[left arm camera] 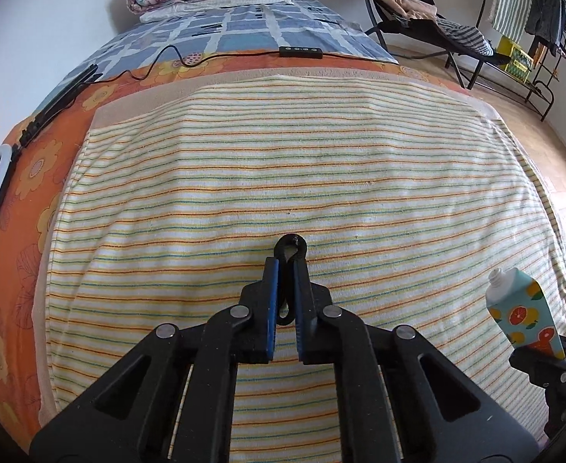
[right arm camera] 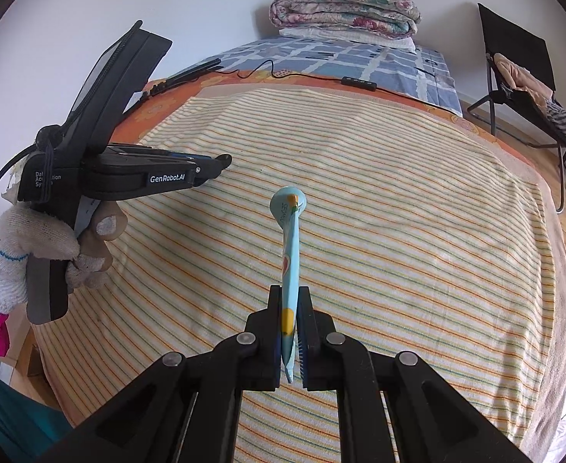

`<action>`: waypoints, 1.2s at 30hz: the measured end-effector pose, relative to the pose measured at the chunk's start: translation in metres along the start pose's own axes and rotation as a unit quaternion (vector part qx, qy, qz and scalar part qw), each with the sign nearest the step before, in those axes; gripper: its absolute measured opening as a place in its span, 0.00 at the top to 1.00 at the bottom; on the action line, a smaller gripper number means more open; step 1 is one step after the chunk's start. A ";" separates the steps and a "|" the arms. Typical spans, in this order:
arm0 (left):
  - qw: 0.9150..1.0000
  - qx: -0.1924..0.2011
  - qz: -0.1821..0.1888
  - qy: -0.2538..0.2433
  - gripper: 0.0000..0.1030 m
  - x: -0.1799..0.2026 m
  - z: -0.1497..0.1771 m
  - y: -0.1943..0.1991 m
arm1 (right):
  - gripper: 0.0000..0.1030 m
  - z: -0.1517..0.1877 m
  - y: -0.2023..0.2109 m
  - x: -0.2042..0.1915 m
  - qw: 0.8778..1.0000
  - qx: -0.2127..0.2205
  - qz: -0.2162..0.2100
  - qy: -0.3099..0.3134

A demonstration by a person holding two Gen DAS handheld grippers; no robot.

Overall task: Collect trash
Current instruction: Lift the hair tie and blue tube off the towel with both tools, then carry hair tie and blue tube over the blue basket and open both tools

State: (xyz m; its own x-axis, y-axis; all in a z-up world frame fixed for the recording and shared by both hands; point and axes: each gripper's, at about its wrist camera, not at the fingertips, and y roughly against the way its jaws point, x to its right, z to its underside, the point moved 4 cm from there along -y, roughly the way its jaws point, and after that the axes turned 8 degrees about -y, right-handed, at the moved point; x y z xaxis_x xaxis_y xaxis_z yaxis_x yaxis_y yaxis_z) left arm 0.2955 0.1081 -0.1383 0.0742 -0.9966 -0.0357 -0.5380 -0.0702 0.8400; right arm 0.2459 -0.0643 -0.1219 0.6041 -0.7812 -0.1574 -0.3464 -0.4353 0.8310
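Striped towel [left arm camera: 283, 162] over orange floral sheet [left arm camera: 39, 162]; folded quilt [right arm camera: 344, 5] behind; folding chair [right arm camera: 514, 65] right.

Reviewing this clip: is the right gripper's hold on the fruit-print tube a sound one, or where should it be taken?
Sound, I'd judge. The right gripper pinches the tube at its flat crimped tail, pads on the two broad faces, so the open nozzle points away. The thin tail suits narrow jaws; the rounder shoulder near the nozzle might slip.
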 end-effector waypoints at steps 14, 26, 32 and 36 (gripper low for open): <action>0.999 0.033 0.016 -0.028 0.95 0.020 0.027 0.086 | 0.96 0.022 0.052 -0.021 1.000 0.022 -0.005 -0.004; 0.996 0.053 0.052 -0.048 0.95 0.056 0.098 0.169 | 0.96 0.092 0.111 -0.050 0.999 0.028 -0.016 0.007; 0.995 0.049 0.070 -0.041 0.95 0.073 0.144 0.194 | 0.96 0.133 0.129 -0.061 1.000 0.018 -0.022 0.010; 0.995 0.044 0.078 -0.040 0.95 0.084 0.171 0.205 | 0.96 0.159 0.136 -0.066 1.000 0.008 -0.021 0.012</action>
State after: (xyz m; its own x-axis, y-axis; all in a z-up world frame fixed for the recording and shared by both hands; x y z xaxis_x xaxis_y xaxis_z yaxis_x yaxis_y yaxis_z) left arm 0.0476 0.0029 -0.0616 -0.0807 -0.9957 0.0458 -0.6100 0.0857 0.7877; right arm 0.0454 -0.1432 -0.0834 0.6352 -0.7514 -0.1789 -0.3320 -0.4748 0.8151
